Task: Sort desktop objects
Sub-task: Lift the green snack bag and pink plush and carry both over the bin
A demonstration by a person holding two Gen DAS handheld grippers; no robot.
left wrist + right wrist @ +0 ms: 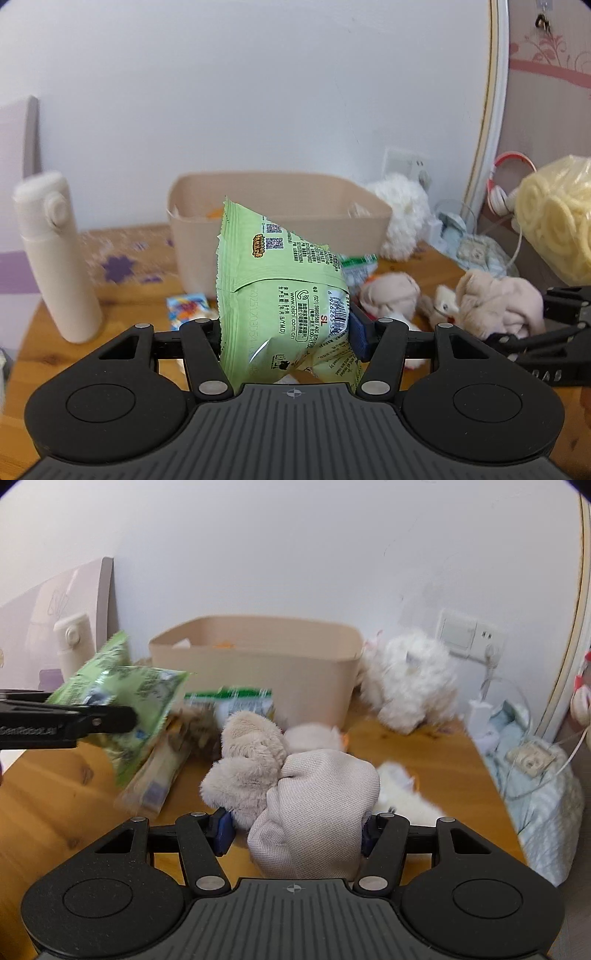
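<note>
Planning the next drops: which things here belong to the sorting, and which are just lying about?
In the job:
green snack packet, in left gripper
beige plush toy, in right gripper
beige bin

Lying about:
cream flask
wall socket
red-and-white headphones

Left front: bare wooden desk top (55, 794), open for a pass.
Back centre: beige plastic storage bin (258, 664) blocks the way to the wall; its top is open.
Left edge: tall cream flip-top bottle (55, 254) stands upright.
Before bin: green-and-white snack packets (232, 701) and a brown wrapped bar (159, 775) crowd the desk.
Right of bin: fluffy white plush toy (410, 679) fills the corner.
Right edge: light blue striped cloth bundle (546, 797) hems the desk.
</note>
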